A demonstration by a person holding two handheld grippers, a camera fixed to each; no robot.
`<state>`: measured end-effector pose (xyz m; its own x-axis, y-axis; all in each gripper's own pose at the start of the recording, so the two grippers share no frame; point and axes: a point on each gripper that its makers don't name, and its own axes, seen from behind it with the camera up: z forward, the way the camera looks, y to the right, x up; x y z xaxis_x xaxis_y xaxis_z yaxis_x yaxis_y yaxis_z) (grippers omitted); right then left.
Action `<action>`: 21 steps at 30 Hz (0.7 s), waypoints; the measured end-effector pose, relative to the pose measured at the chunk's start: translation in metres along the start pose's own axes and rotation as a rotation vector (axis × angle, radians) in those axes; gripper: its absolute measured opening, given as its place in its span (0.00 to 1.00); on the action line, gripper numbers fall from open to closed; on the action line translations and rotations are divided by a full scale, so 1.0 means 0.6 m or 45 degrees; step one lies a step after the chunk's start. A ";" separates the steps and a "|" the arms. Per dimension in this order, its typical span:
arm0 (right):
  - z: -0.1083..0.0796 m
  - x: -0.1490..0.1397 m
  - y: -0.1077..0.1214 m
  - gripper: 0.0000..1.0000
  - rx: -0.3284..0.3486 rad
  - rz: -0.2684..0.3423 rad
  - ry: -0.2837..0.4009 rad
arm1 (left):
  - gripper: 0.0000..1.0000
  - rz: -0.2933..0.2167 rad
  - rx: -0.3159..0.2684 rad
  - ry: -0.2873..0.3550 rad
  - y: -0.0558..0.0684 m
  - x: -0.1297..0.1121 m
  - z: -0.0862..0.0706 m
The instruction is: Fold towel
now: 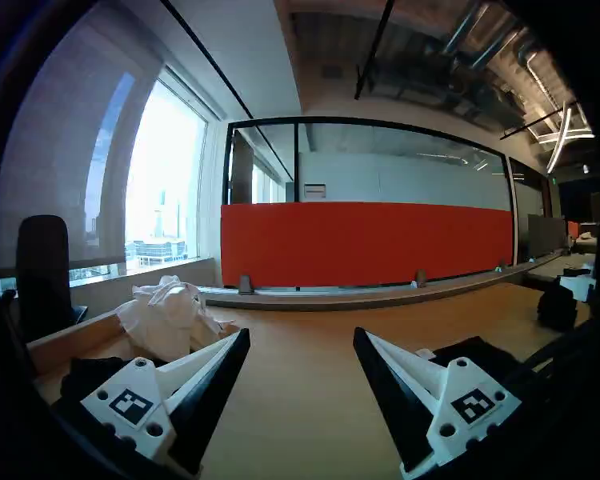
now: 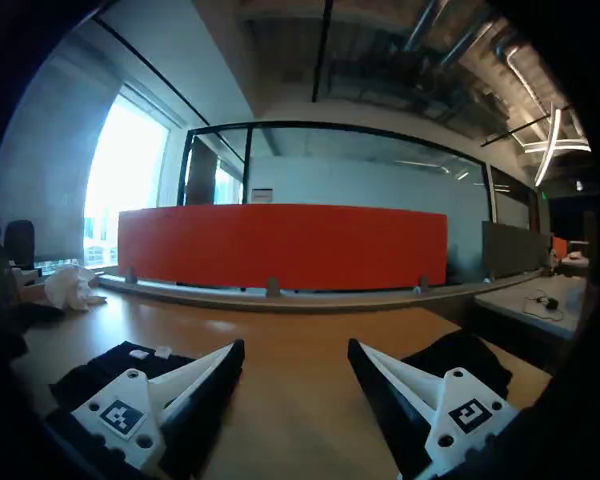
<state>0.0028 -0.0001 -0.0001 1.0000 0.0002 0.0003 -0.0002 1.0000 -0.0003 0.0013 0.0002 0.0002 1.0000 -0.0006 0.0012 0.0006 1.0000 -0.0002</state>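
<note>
Left gripper point(image 1: 300, 331): we find the jaws spread wide, with nothing held between the fingers. It hovers low over the wooden desk point(image 1: 300, 416). A black towel point(image 1: 88, 374) lies flat on the desk under the near-left finger, and a second black cloth point(image 1: 478, 352) lies under the other finger. Bare desk separates them. A crumpled white cloth point(image 1: 168, 316) sits further off, near the window point(image 1: 164, 192).

Right gripper point(image 2: 296, 342): we find the jaws equally wide and empty. In the right gripper view, black cloth again lies flat under each finger. We cannot tell whether the dark pieces join. The orange partition point(image 2: 284, 244) stands along the desk's far edge.
</note>
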 end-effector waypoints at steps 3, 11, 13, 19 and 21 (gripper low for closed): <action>-0.001 0.031 0.000 1.00 -0.003 0.001 -0.003 | 0.96 -0.004 -0.001 -0.009 0.002 0.016 0.002; -0.006 0.153 0.001 1.00 -0.022 0.000 0.013 | 0.96 0.015 -0.023 -0.043 0.010 0.108 -0.004; -0.006 0.181 -0.001 1.00 -0.023 0.000 0.017 | 0.96 0.021 -0.027 -0.041 0.010 0.134 -0.005; -0.007 0.236 0.001 1.00 -0.028 0.012 0.017 | 0.96 0.041 -0.060 -0.062 0.015 0.187 -0.005; -0.006 0.248 0.003 1.00 -0.025 0.016 0.009 | 0.96 0.056 -0.084 -0.080 0.021 0.198 -0.003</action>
<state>0.1515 0.0019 -0.0036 0.9999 0.0127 -0.0067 -0.0128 0.9997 -0.0202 0.1199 0.0129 -0.0017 0.9970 0.0458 0.0628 -0.0415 0.9969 -0.0676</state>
